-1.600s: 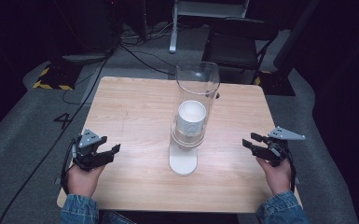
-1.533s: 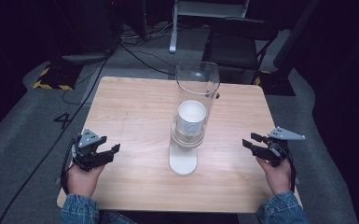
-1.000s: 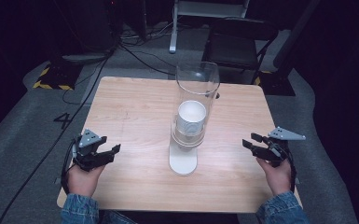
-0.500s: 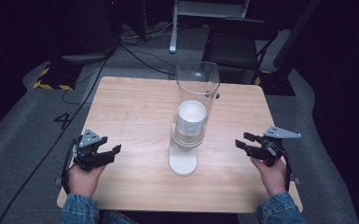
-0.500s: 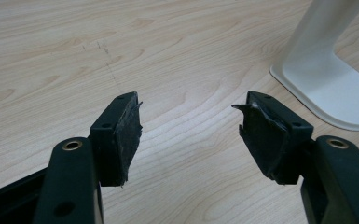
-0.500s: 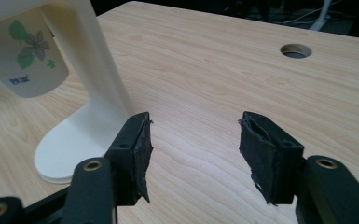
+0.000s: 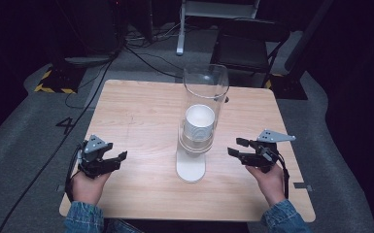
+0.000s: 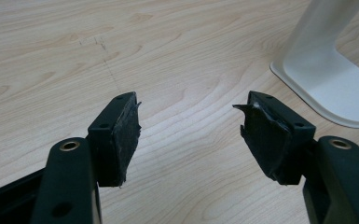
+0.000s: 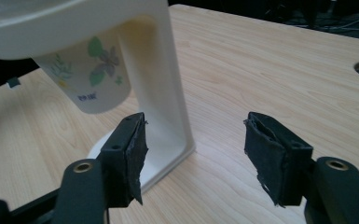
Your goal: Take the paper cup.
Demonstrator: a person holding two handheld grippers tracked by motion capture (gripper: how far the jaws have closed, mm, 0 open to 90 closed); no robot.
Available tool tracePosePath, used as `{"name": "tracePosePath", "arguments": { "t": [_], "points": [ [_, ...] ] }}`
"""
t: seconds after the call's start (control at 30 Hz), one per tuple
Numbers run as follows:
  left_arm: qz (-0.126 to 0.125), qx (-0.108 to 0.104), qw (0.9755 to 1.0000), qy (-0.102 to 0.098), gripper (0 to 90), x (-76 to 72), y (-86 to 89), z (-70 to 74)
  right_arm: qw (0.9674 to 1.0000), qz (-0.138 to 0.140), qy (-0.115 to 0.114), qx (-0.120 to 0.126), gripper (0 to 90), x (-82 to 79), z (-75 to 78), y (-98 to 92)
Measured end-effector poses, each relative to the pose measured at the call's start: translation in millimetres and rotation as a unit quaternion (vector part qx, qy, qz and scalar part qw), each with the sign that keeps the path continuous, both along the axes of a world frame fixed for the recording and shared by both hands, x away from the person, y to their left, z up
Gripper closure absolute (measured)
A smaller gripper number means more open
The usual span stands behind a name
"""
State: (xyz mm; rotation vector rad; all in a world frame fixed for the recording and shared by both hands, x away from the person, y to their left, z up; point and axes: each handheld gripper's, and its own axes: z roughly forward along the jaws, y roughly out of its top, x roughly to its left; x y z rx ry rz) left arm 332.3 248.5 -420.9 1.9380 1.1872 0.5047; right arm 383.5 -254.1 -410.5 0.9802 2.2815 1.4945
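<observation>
At the middle of the desk [image 7: 141, 111], a cup dispenser [image 7: 200, 116] is standing on its white base [image 7: 191, 167], with a clear tube [image 7: 205, 87] rising above a stack of paper cups [image 7: 198, 127]. Seen from the right gripper view, the lowest cup [image 9: 91, 70], printed with leaves and flowers, is hanging beneath the dispenser's white collar [image 9: 51, 21], beside the upright support [image 9: 161, 84]. The right gripper [image 7: 240, 147] is pointing toward the dispenser from the right, near it but not touching, with its fingers [image 9: 128, 149] standing wide and holding nothing. The left gripper [image 7: 114, 159] is resting well apart on the left side, its fingers [image 8: 121, 135] likewise standing wide and empty, aimed at bare wood short of the base [image 8: 335, 88]. Judged from this arrangement, the step in hand is the approach toward the hanging cup. The next move is calling for the right gripper to be advancing and rising until its 2 fingers are bracketing the cup wall below the collar, then closing gently, since thin paper is likely to be crushing under a hard squeeze.
</observation>
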Motion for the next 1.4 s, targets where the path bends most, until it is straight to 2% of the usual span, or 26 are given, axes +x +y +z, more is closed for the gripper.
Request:
{"name": "tracePosePath", "arguments": {
  "t": [0.17, 0.27, 0.5, 0.73, 0.87, 1.0, 1.17, 1.4],
  "points": [
    [-0.002, 0.003, 1.0000, 0.002, 36.0, 0.7, -0.6, -1.1, 0.9997, 0.023, 0.003, 0.011, 35.3, 1.9, -1.6, 15.5],
    [0.000, 0.001, 1.0000, 0.002, 35.9, 0.0, -0.9, -1.3, 0.9993, 0.038, -0.006, 0.005, 33.5, 0.1, -2.9, 25.8],
    [0.002, -0.004, 1.0000, 0.002, 34.9, -2.4, -0.1, -3.5, 0.9973, 0.068, -0.026, 0.010, 30.5, -2.7, -3.9, 47.5],
    [0.003, -0.002, 1.0000, 0.003, 34.4, -3.6, 1.7, -4.6, 0.9950, 0.095, -0.028, 0.005, 25.5, -4.5, -7.9, 71.0],
    [0.005, -0.003, 1.0000, 0.003, 34.3, -5.0, 3.6, -5.7, 0.9938, 0.108, -0.024, 0.011, 22.5, -3.9, -10.7, 82.3],
    [0.009, -0.007, 0.9999, 0.004, 33.9, -6.9, 5.8, -7.0, 0.9941, 0.104, -0.028, 0.012, 21.0, -2.9, -12.6, 91.0],
    [0.011, -0.005, 0.9999, 0.003, 32.9, -8.8, 5.3, -9.6, 0.9951, 0.085, -0.049, 0.011, 19.5, -1.6, -14.8, 99.9],
    [0.014, -0.006, 0.9999, 0.004, 32.5, -11.2, 8.1, -11.1, 0.9940, 0.088, -0.064, 0.009, 22.2, 1.6, -21.3, 113.2]
  ]
}}
